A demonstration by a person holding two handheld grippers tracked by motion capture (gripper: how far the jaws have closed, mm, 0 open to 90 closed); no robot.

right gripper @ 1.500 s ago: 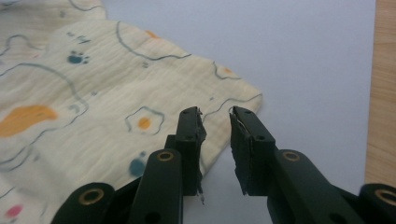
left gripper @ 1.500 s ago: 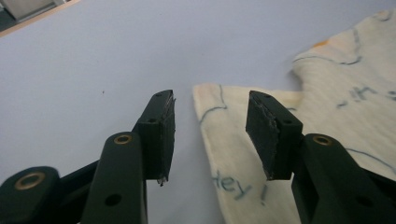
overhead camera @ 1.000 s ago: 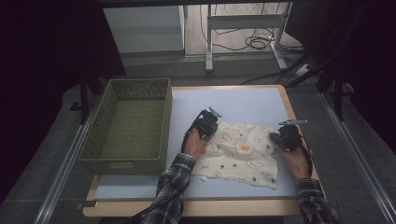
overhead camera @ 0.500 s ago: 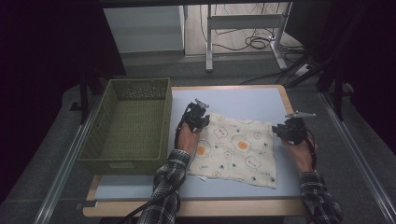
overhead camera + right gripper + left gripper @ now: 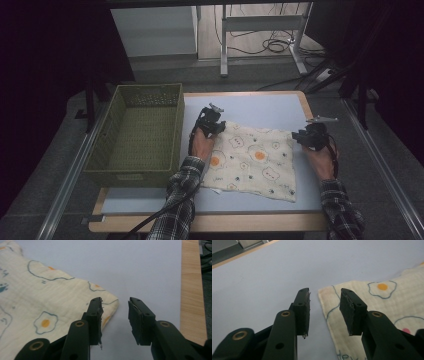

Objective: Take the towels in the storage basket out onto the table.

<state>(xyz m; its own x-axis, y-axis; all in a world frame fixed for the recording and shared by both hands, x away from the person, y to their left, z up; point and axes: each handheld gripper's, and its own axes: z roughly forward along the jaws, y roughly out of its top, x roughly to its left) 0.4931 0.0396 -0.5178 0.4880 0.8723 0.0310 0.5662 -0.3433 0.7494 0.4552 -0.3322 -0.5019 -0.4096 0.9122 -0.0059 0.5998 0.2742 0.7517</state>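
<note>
I see the desk (image 5: 260, 107) carrying the egg-print cloth (image 5: 255, 160), spread flat beside the green basket (image 5: 135, 135). My left tool (image 5: 324, 307) has just been opening; its jaws stand partly spread over the cloth's far left corner, pinching nothing. My right tool (image 5: 115, 315) likewise, parted at the far right corner, empty.

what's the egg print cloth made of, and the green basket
Cloth: looks like soft, matte woven cotton, perhaps muslin; a fine crinkled weave shows in the left gripper view. Green basket: woven sides with open gaps near the rim, probably plastic or dyed wicker; too dim to tell which.
</note>
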